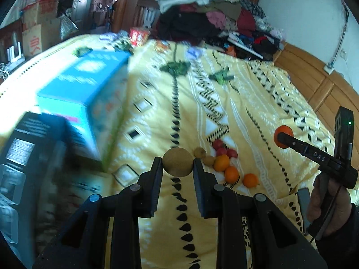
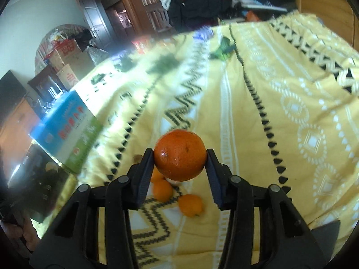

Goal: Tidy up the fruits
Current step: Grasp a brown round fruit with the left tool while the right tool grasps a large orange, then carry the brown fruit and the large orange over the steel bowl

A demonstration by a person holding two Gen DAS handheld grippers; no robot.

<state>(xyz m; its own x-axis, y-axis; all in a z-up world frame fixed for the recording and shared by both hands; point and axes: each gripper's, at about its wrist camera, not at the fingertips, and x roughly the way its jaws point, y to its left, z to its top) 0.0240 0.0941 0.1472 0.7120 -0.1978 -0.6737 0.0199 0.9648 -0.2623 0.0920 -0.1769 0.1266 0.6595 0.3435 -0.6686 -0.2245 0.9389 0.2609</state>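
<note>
Left gripper clamping brown fruit, blue box beside, loose oranges below

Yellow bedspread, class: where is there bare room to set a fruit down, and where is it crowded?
Free: the bedspread between the fruit cluster and the clothes pile, and its right side toward the wooden panelling. Crowded: the left edge, taken by the blue box and dark box, and the cluster itself.
</note>
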